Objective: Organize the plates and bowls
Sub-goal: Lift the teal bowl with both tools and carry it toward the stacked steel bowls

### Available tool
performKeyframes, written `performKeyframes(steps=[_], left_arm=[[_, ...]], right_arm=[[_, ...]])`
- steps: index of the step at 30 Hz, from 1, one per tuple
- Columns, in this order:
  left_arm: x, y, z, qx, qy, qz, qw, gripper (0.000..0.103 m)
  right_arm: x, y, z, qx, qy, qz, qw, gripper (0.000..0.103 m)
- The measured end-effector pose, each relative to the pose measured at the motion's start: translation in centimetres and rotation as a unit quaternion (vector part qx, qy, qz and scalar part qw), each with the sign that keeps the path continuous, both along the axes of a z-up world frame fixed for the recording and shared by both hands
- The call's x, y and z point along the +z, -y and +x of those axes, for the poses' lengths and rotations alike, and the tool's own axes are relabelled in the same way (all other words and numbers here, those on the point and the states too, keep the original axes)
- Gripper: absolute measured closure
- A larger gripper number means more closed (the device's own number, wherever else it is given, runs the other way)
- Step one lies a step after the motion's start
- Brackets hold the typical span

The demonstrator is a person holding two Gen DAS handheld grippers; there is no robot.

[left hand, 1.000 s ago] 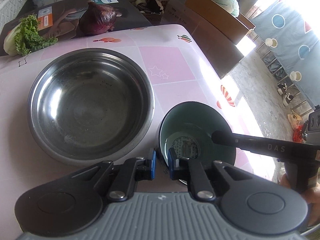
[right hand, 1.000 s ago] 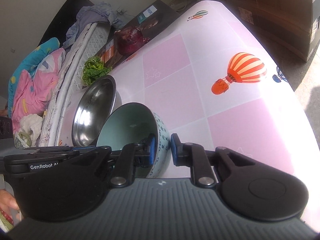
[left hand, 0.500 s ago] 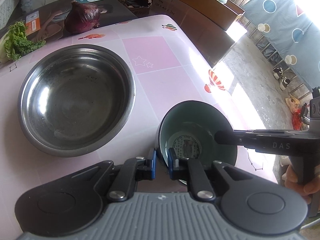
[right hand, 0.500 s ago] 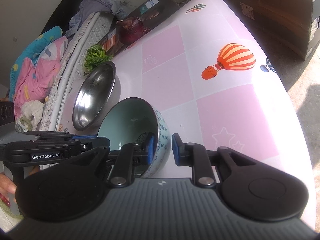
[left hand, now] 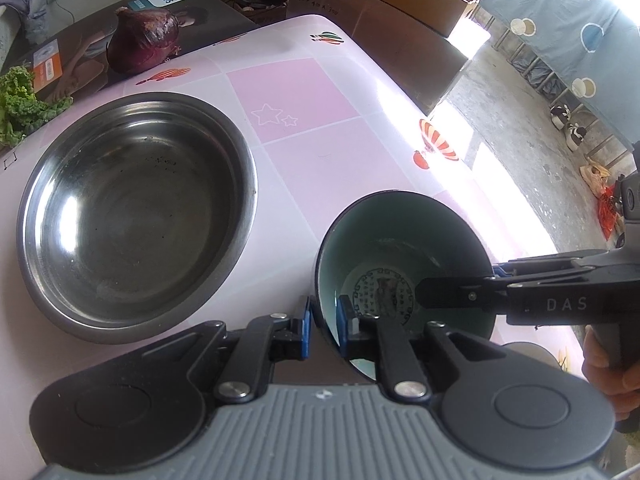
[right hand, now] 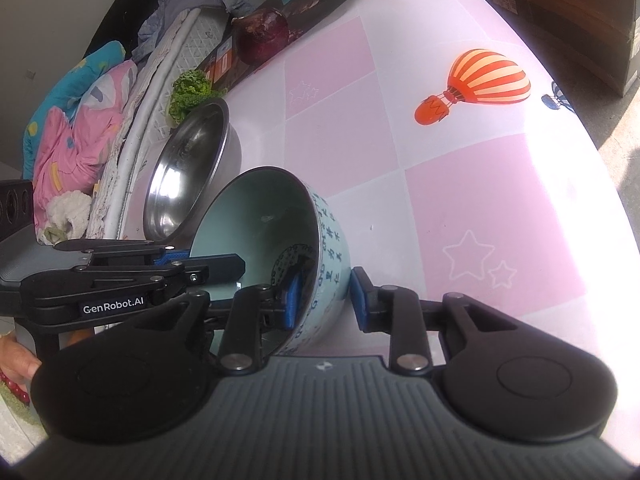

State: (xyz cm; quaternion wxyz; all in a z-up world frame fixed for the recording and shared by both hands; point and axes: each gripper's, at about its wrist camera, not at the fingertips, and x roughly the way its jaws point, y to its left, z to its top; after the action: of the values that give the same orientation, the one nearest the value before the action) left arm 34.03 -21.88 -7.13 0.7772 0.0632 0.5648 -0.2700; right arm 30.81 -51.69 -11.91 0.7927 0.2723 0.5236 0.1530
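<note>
Over the near edge of the pink table: both my grippers meet at one ceramic bowl [left hand: 404,264], which sits tilted, its mouth turned toward the steel basin.
Left gripper [left hand: 323,325]: clenched on the bowl's rim, one blue pad outside the wall, the other inside.
Right gripper [right hand: 324,300]: jaws opening; the bowl's wall stands between them, and the outer pad [right hand: 359,296] is already clear of the glaze.
Key relation: the steel basin [left hand: 136,216] lies just beside the bowl on my left hand's side, apart from it; my left hand is the nearer and the only one gripping.
Coming move, my guess: carry the bowl across on the left grip alone and nest it in the basin.
Bowl: round and deep, pale green inside with a printed medallion at the bottom, blue characters on white outside; hard, glossy, likely slippery at the rim.
Basin: wide, shallow, brushed metal with a rolled lip, specks on its floor.
Table [right hand: 492,208]: smooth pink-and-white check cloth with balloon prints.
</note>
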Motion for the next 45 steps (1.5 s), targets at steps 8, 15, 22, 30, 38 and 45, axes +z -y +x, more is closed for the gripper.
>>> performKeyframes(steps=[8, 15, 22, 30, 38, 45], left_arm=[[-0.1, 0.3, -0.4, -0.009, 0.015, 0.008, 0.9998, 0.089], [0.1, 0.2, -0.7, -0.006, 0.019, 0.006, 0.9998, 0.089], [0.4, 0.0, -0.7, -0.002, 0.022, 0.000, 0.9998, 0.089], [0.8, -0.3, -0.8, 0.006, 0.026, -0.002, 0.9996, 0.089], [1.3, -0.4, -0.9, 0.009, 0.032, -0.008, 0.9994, 0.089], [1.4, -0.5, -0.9, 0.013, 0.031, -0.013, 0.9994, 0.089]], right_arm=[[0.1, -0.1, 0.0, 0.000, 0.006, 0.001, 1.000, 0.078], [0.1, -0.1, -0.2, 0.000, 0.008, -0.004, 1.000, 0.080], [0.2, -0.2, 0.0, -0.002, 0.006, -0.006, 1.000, 0.083], [0.6, -0.4, 0.2, -0.002, 0.011, -0.009, 1.000, 0.086], [1.1, -0.5, 0.2, -0.001, 0.014, -0.014, 1.000, 0.087], [1.4, -0.5, 0.3, 0.001, 0.016, -0.019, 1.000, 0.087]])
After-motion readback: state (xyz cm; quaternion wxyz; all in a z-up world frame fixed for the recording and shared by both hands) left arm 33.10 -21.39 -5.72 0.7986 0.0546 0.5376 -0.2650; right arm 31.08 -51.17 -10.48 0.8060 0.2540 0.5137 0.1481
